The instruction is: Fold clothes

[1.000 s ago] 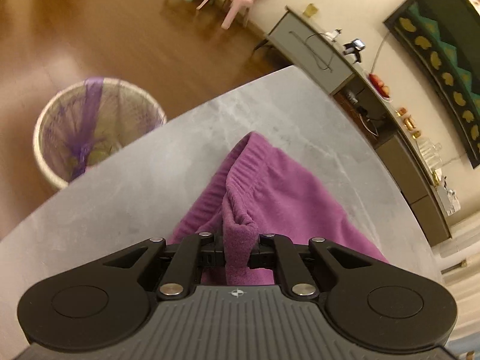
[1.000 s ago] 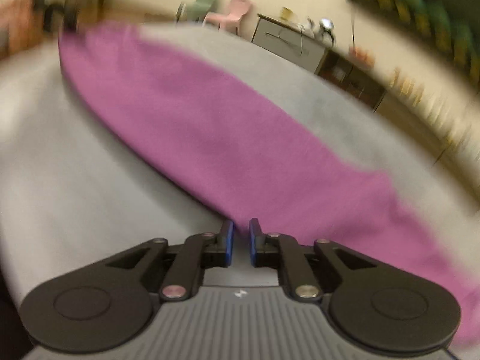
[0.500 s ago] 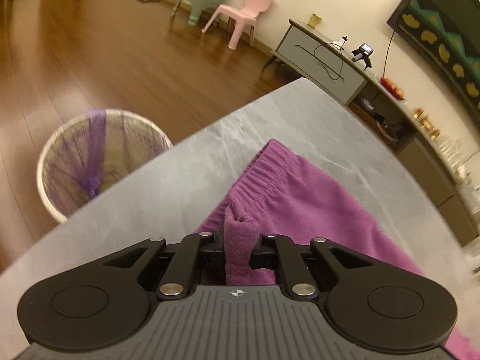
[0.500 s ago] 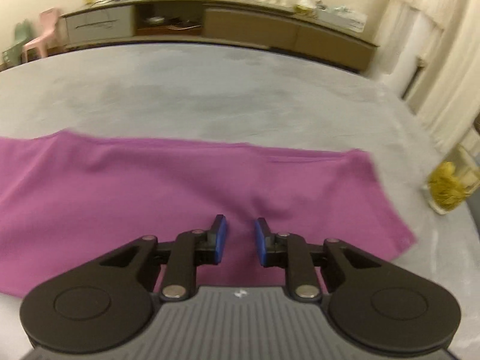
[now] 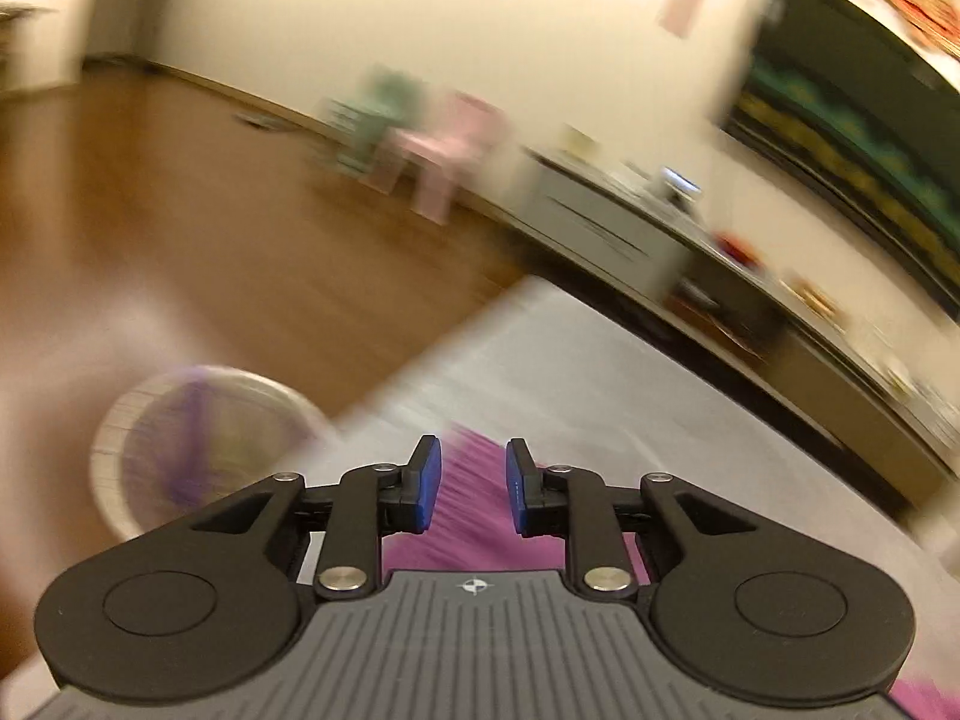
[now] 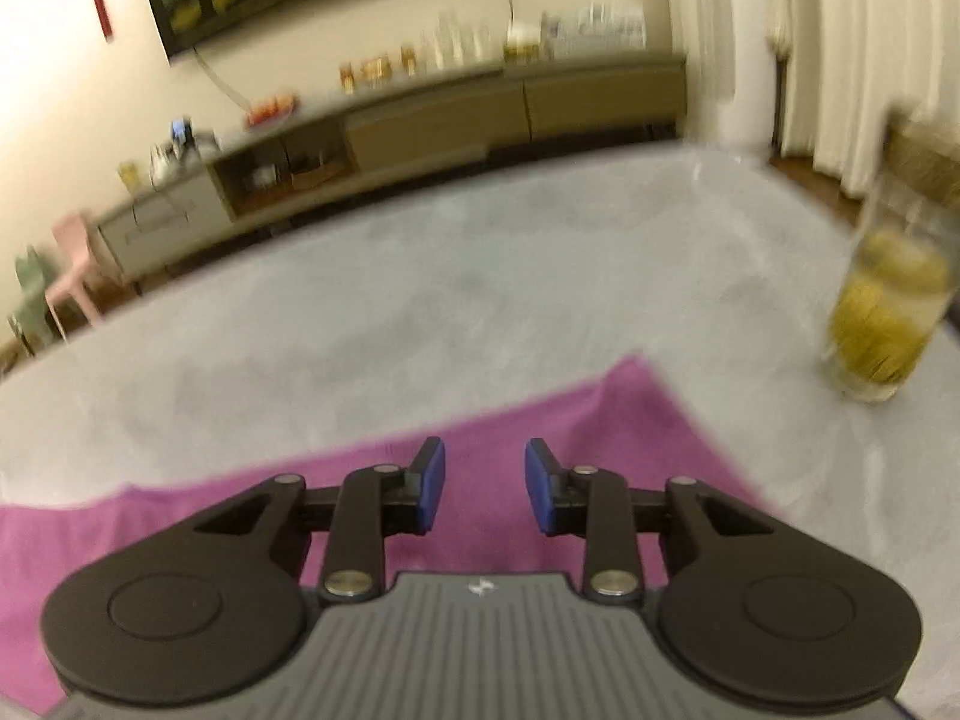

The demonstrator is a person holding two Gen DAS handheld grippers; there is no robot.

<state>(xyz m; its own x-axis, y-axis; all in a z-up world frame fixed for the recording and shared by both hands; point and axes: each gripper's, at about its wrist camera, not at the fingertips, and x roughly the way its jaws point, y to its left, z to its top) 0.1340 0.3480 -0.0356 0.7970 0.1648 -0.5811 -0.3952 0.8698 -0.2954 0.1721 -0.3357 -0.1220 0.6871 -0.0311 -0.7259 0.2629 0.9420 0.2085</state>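
While the left wrist view is smeared by motion blur, I can list this much: my left gripper (image 5: 471, 486), jaws parted with nothing between the blue pads (image 5: 427, 483); beyond and beneath them, the purple fleece garment (image 5: 474, 516) lying on the grey marbled tabletop (image 5: 600, 372). To the left, off the tabletop's edge, a round white mesh waste basket with a purple liner (image 5: 198, 450) on the brown wooden floor (image 5: 180, 210). Farther back, a pink plastic child's chair (image 5: 450, 150).

Right wrist view: my right gripper (image 6: 485, 492), jaws spread wide and empty, held over the garment's pointed corner (image 6: 636, 384). The purple cloth runs flat from that corner leftward across the tabletop. Well apart to the right, a clear glass holding yellow contents (image 6: 882, 312) stands on the same tabletop.
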